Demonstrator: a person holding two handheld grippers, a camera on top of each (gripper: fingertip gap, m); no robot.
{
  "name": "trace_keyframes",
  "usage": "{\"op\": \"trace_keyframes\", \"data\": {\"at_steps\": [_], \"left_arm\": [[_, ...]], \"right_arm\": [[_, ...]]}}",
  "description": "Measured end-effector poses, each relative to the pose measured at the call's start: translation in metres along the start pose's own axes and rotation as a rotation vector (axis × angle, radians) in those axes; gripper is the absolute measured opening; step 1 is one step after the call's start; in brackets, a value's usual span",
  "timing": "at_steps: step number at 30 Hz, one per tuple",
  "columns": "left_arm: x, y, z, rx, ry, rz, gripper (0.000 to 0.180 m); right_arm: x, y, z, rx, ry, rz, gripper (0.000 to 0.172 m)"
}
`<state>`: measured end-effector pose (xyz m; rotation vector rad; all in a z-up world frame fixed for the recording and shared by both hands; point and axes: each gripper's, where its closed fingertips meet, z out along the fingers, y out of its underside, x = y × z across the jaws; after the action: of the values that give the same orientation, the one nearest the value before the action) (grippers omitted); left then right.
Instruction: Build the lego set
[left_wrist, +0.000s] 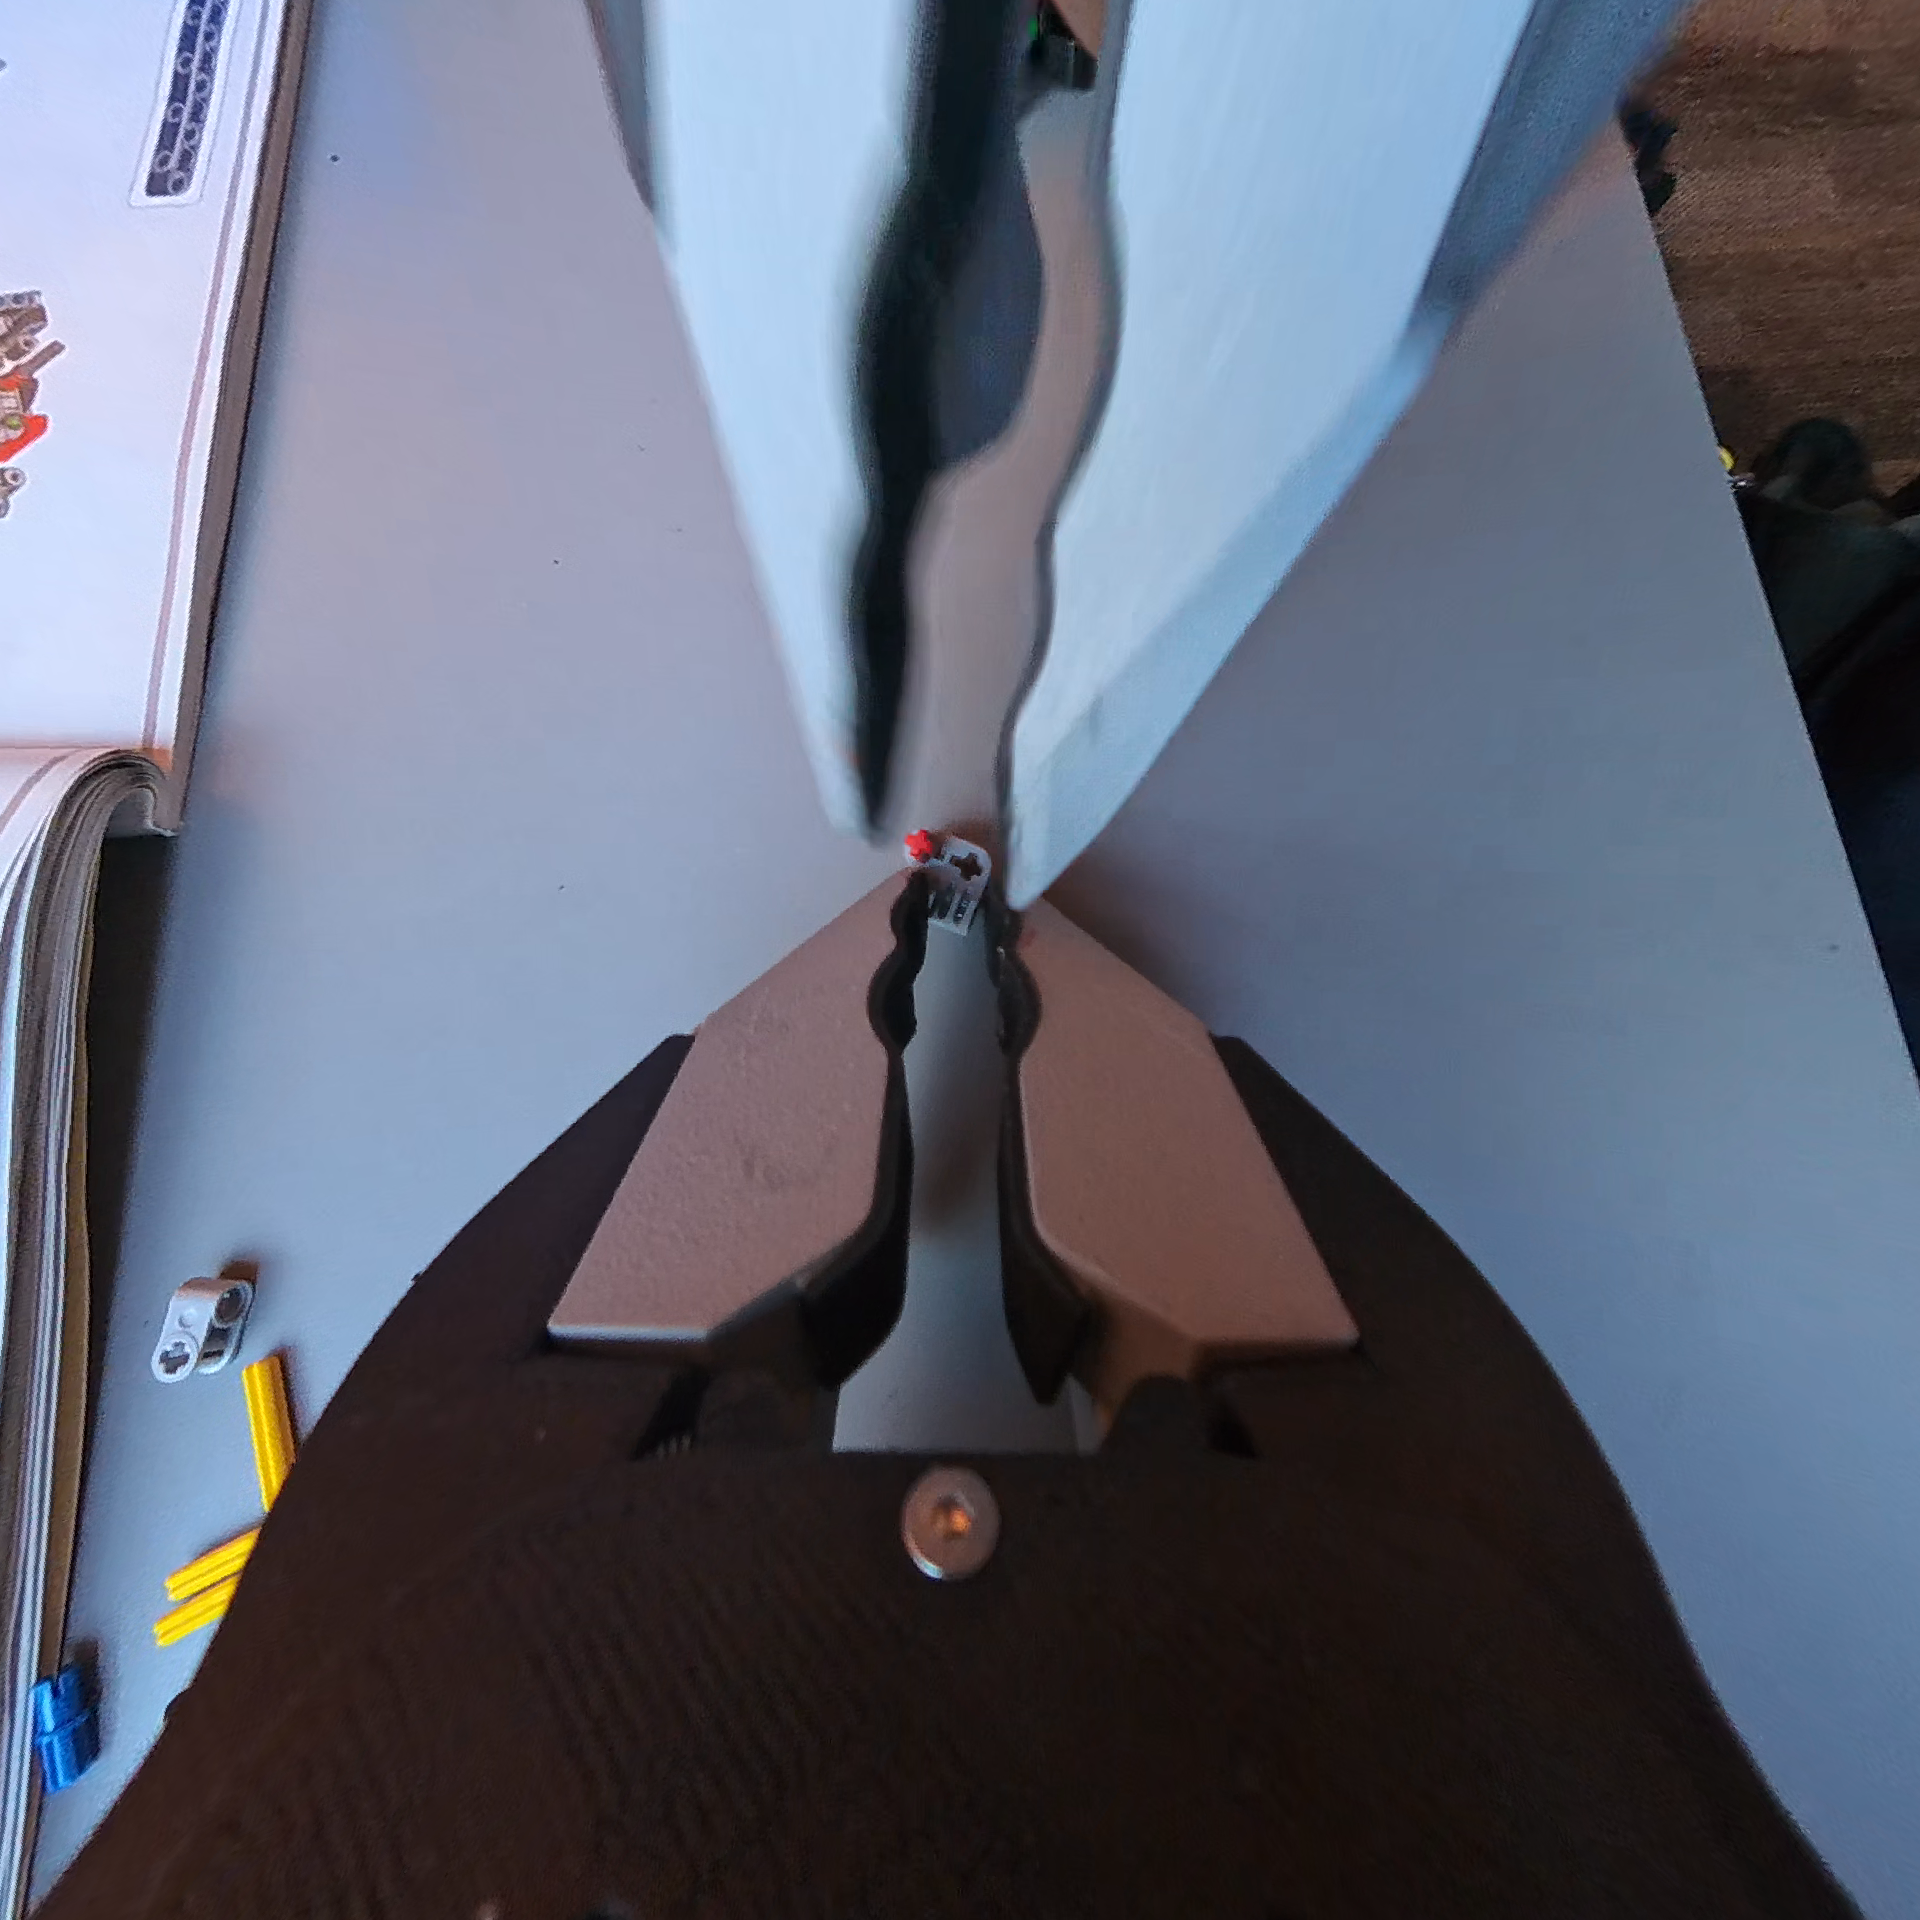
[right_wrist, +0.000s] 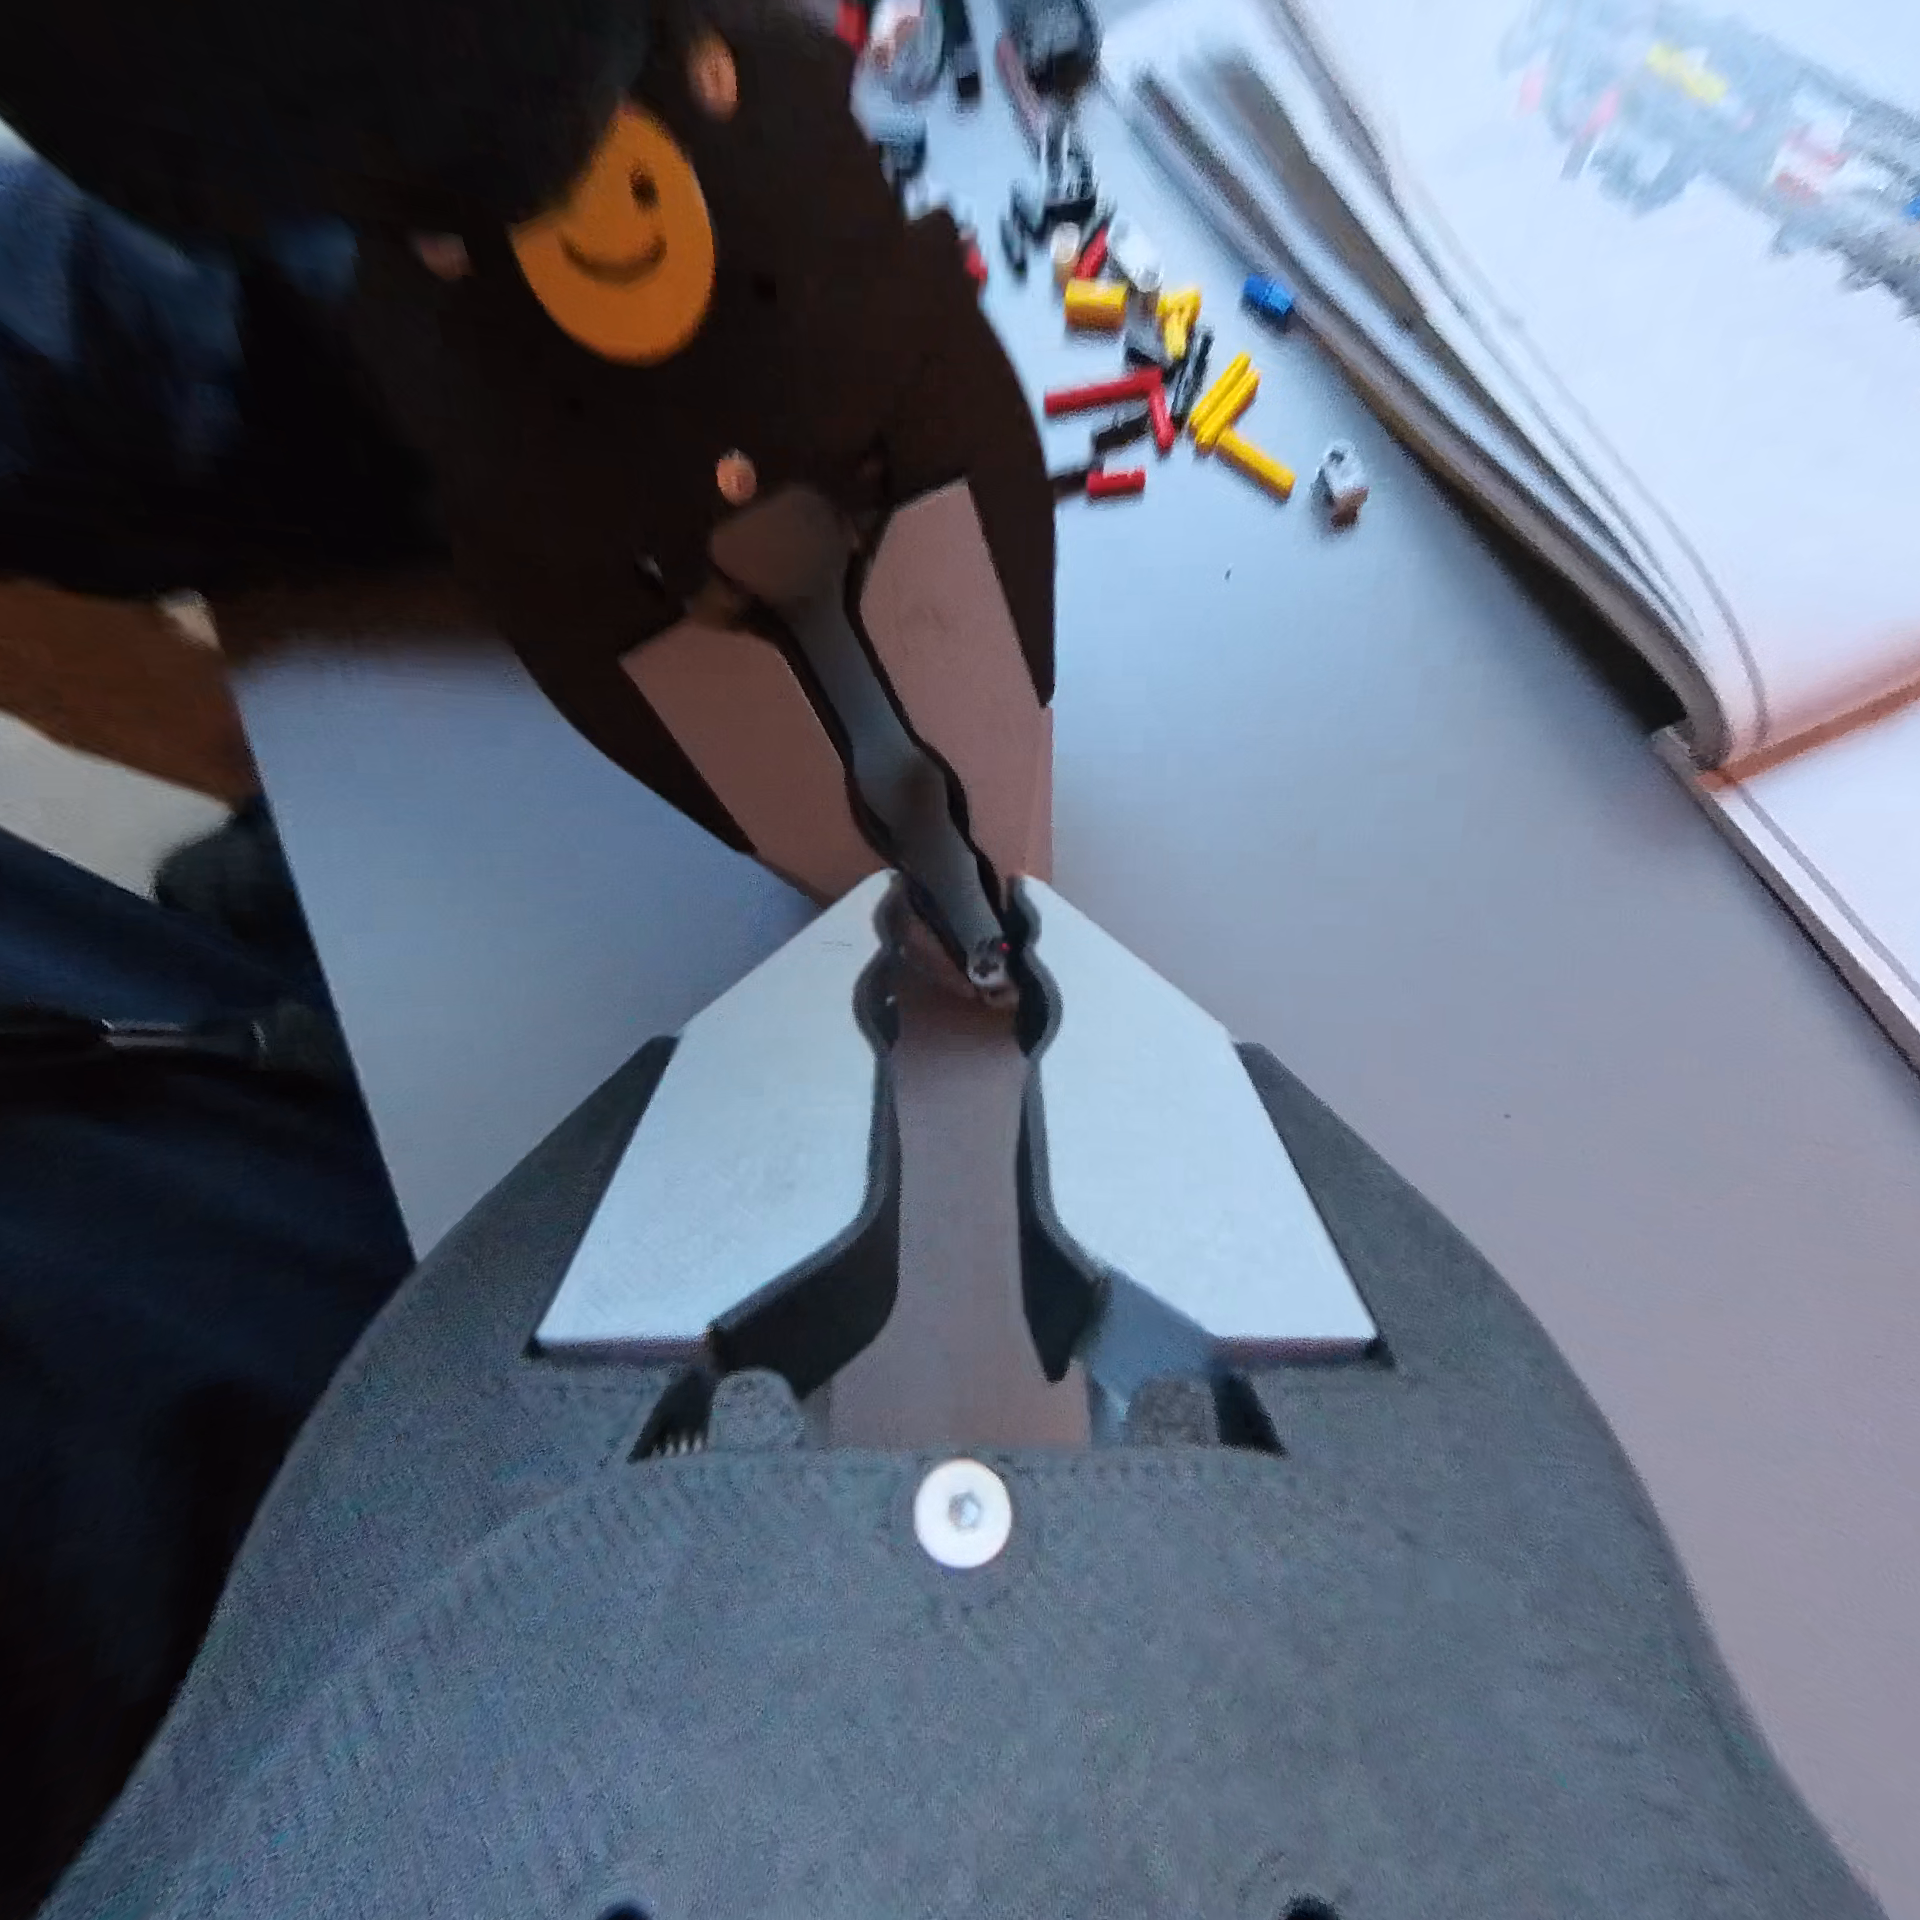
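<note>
My left gripper (left_wrist: 951, 902), with tan fingers, is shut on a small grey connector piece (left_wrist: 961, 883) at its tips, just above the grey table (left_wrist: 468, 831). A red pin (left_wrist: 918, 844) sticks out of the piece's upper left. My right gripper (left_wrist: 940, 857), with pale fingers, comes in from the far side and straddles the piece; its jaws stand apart, with a gap beside the red pin. In the right wrist view my right gripper (right_wrist: 954, 904) is open around the left gripper's tips (right_wrist: 982, 951) and the grey piece (right_wrist: 987, 968), which lies close to its right finger (right_wrist: 1049, 935).
An open instruction book (left_wrist: 104, 416) lies at the left, with a loose grey connector (left_wrist: 205, 1328), yellow axles (left_wrist: 268, 1434) and a blue piece (left_wrist: 64, 1725) beside it. The table edge (left_wrist: 1766, 623) runs along the right. Several loose parts (right_wrist: 1164, 364) lie by the book (right_wrist: 1662, 312).
</note>
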<state>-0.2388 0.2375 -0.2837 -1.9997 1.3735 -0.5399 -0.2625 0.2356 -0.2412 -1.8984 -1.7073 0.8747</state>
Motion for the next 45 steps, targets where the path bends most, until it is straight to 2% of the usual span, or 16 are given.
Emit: {"op": "trace_keyframes", "data": {"at_steps": [2, 6, 9, 11, 13, 16, 20, 27, 31, 34, 38, 42, 45], "left_arm": [[0.0, -0.001, 0.0, 0.002, 0.004, -0.004, 0.009], [0.001, -0.005, -0.005, 0.052, 0.075, -0.064, 0.009], [0.015, -0.034, -0.027, 0.259, 0.287, -0.185, 0.008], [0.035, -0.052, -0.053, 0.403, 0.528, -0.229, 0.008], [0.045, -0.07, -0.081, 0.573, 0.664, -0.207, 0.008], [0.053, -0.093, -0.123, 0.826, 0.793, -0.156, 0.008], [0.049, -0.102, -0.161, 1.06, 0.841, -0.139, 0.009], [0.047, -0.103, -0.185, 1.18, 0.823, -0.093, 0.009], [0.05, -0.104, -0.186, 1.17, 0.824, -0.075, 0.009], [0.051, -0.106, -0.171, 1.082, 0.766, -0.075, 0.009], [0.032, -0.086, -0.095, 0.67, 0.489, -0.148, 0.009], [-0.002, -0.03, -0.032, 0.219, 0.146, -0.15, 0.008], [-0.012, 0.008, -0.009, -0.04, -0.019, -0.067, 0.008]], "right_arm": [[0.003, -0.006, -0.009, 0.076, -0.014, 0.053, 0.026], [0.006, -0.008, -0.027, 0.196, 0.025, 0.099, 0.026], [0.004, -0.005, -0.042, 0.279, 0.069, 0.111, 0.023], [-0.001, -0.003, -0.054, 0.335, 0.081, 0.115, 0.021], [-0.012, -0.004, -0.066, 0.396, 0.055, 0.1, 0.02], [-0.031, -0.009, -0.081, 0.464, 0.023, 0.058, 0.017], [-0.048, -0.015, -0.08, 0.461, 0.009, 0.038, 0.014], [-0.061, -0.022, -0.067, 0.377, 0.045, -0.05, 0.013], [-0.063, -0.022, -0.061, 0.354, 0.047, -0.063, 0.013], [-0.06, -0.02, -0.058, 0.345, 0.053, -0.058, 0.013], [-0.049, -0.014, -0.056, 0.346, 0.055, -0.014, 0.015], [-0.035, -0.01, -0.06, 0.4, 0.054, 0.046, 0.016], [-0.019, 0.002, -0.054, 0.387, 0.099, 0.065, 0.015]]}}
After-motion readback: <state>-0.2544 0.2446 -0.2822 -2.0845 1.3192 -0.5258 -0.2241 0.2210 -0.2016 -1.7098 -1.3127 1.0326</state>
